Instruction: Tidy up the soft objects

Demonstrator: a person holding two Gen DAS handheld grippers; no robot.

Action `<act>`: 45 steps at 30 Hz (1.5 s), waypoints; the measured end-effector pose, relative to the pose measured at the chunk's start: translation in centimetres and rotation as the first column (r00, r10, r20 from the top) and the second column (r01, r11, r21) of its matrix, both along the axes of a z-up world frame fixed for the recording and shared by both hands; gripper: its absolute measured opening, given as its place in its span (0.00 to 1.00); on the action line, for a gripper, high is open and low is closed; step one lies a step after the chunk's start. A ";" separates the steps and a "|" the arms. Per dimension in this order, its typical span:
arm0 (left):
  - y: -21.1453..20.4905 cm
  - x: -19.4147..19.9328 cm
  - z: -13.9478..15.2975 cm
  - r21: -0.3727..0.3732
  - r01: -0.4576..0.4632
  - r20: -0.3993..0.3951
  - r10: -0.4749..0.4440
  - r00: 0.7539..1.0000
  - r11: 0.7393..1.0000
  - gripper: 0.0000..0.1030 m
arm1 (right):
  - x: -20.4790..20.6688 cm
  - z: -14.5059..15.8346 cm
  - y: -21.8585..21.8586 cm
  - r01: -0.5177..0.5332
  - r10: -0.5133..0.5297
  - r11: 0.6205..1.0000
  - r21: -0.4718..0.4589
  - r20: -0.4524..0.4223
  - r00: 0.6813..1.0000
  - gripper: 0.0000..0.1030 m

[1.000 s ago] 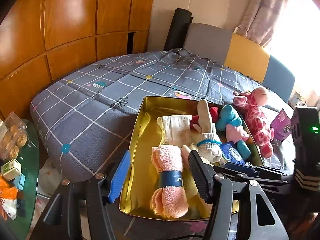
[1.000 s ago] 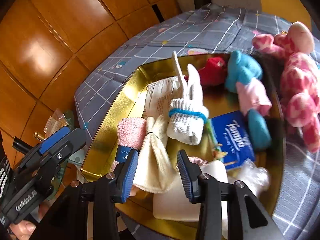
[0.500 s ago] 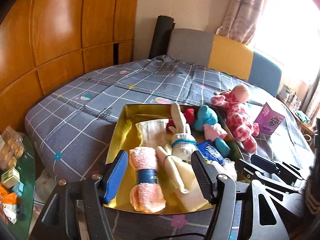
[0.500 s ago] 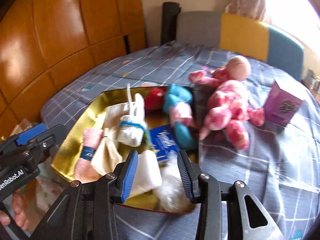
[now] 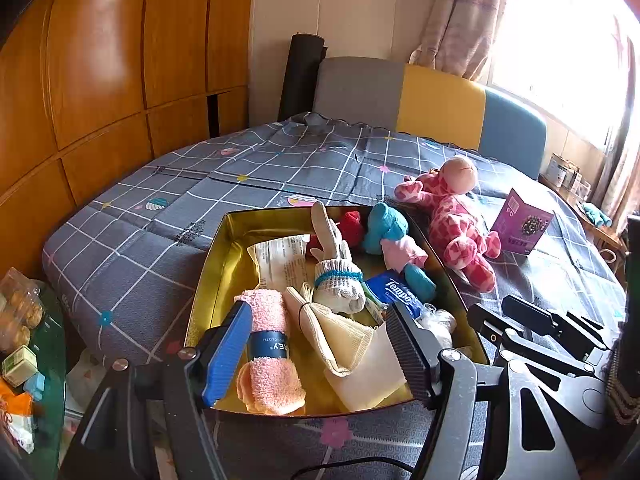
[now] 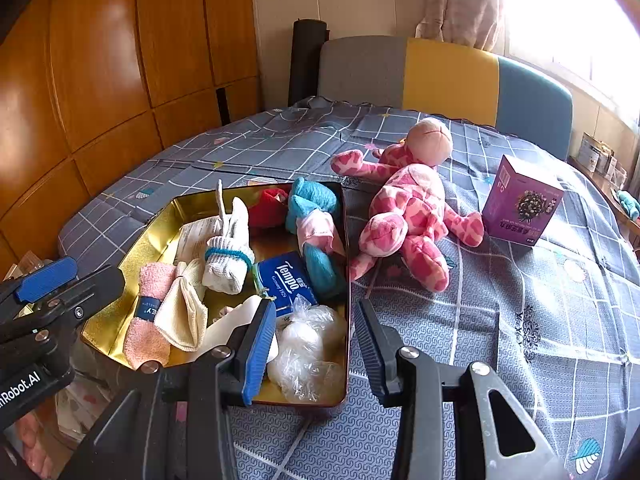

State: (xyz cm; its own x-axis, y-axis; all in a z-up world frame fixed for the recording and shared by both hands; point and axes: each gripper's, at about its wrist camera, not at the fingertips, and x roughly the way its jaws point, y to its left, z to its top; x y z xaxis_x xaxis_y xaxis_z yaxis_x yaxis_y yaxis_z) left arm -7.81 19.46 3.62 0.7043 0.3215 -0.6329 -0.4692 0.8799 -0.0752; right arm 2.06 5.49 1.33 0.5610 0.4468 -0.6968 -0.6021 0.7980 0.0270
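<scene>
A gold tin tray on the bed holds a pink rolled towel, a cream cloth, a white sock bundle, a blue tissue pack, a blue-and-pink soft toy, a red item and a clear plastic bag. A pink spotted plush lies on the bed right of the tray. My left gripper is open and empty at the tray's near edge. My right gripper is open and empty above the tray's near right corner.
A purple box stands on the bed right of the plush. The bed has a grey checked cover. Wooden panels line the left wall. A glass side table with snacks sits at the left. A headboard is at the back.
Both grippers have pulled back and up from the tray, and the right one has swung right. The cream cloth now lies in the tray. Both stay open.
</scene>
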 end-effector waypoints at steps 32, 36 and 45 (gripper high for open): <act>0.3 -0.1 0.1 0.000 -0.026 -0.006 0.026 1.000 1.000 0.88 | -0.4 -0.1 0.0 -0.003 0.003 1.000 0.000 -0.007 1.000 0.40; 0.3 -0.1 0.1 -0.001 -0.026 -0.006 0.026 1.000 1.000 0.89 | -0.4 -0.1 -0.1 -0.002 0.002 1.000 0.000 -0.008 1.000 0.40; 0.3 0.2 -0.1 0.002 -0.049 -0.031 0.049 0.998 0.999 1.00 | -0.4 -0.2 -0.2 0.002 -0.002 1.000 -0.001 -0.008 1.000 0.40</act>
